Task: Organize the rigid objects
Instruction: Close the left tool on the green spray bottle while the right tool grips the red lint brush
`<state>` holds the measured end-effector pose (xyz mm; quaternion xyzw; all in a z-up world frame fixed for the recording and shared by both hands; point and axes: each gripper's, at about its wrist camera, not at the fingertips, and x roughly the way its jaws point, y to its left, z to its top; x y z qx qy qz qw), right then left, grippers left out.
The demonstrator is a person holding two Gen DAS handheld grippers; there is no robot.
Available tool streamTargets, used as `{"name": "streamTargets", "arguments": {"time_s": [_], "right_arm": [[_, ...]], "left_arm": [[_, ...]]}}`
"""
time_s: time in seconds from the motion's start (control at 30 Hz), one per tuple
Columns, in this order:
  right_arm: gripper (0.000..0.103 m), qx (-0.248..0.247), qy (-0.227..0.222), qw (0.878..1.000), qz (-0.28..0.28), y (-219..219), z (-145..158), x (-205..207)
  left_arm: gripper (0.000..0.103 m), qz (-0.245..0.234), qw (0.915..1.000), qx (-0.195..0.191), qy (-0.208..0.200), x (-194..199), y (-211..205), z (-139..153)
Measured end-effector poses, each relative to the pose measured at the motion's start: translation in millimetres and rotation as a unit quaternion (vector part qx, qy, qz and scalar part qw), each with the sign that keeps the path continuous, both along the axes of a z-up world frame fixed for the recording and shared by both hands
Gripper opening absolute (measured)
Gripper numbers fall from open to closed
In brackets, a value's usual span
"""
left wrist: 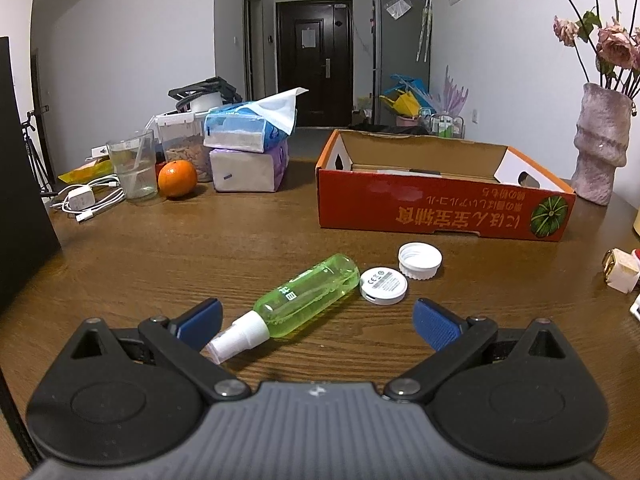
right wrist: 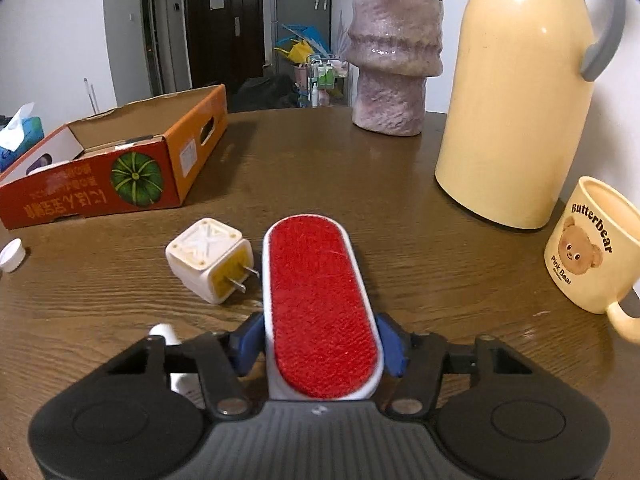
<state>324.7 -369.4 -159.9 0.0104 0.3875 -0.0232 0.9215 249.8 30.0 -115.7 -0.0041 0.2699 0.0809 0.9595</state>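
A red-faced lint brush [right wrist: 316,300] with a white body lies lengthwise on the wooden table, and my right gripper [right wrist: 320,344] is shut on its near end, blue pads against both sides. A white plug adapter [right wrist: 208,258] sits just left of the brush. My left gripper [left wrist: 320,320] is open, low over the table. A green spray bottle [left wrist: 308,296] lies slantwise between its fingers, touching neither. Past the bottle are a round white disc [left wrist: 383,285] and a white screw cap [left wrist: 420,260]. The orange cardboard box [left wrist: 440,208] stands open behind them, and its corner [right wrist: 100,196] shows in the right wrist view.
A pink vase [right wrist: 394,52], a cream thermos jug [right wrist: 516,92] and a bear mug [right wrist: 588,248] stand at the right. At the far left are tissue packs [left wrist: 248,152], an orange [left wrist: 177,179], a glass [left wrist: 134,168] and a white charger with cable [left wrist: 86,198]. A small white object [right wrist: 168,334] lies by my right gripper.
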Motion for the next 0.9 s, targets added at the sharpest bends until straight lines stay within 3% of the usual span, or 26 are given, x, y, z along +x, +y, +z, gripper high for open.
{"name": "streamTargets", "arguments": {"time_s": [0.23,0.6,0.9], "right_arm": [[0.055,0.001,-0.023,1.0,-0.011,0,5,-9],[0.055,0.028,-0.087,0.995,-0.025,4,32,-40],[0.055,0.036,-0.107,0.993,-0.02,24,39,-48]], "left_arm": [[0.103,-0.006,0.9999,-0.01,0.007,8,6,-2],[0.103,0.005,0.9996,0.016,0.024,32,24,-10],[0.103,-0.012,0.9983,0.033,0.046,59,31,-23]]}}
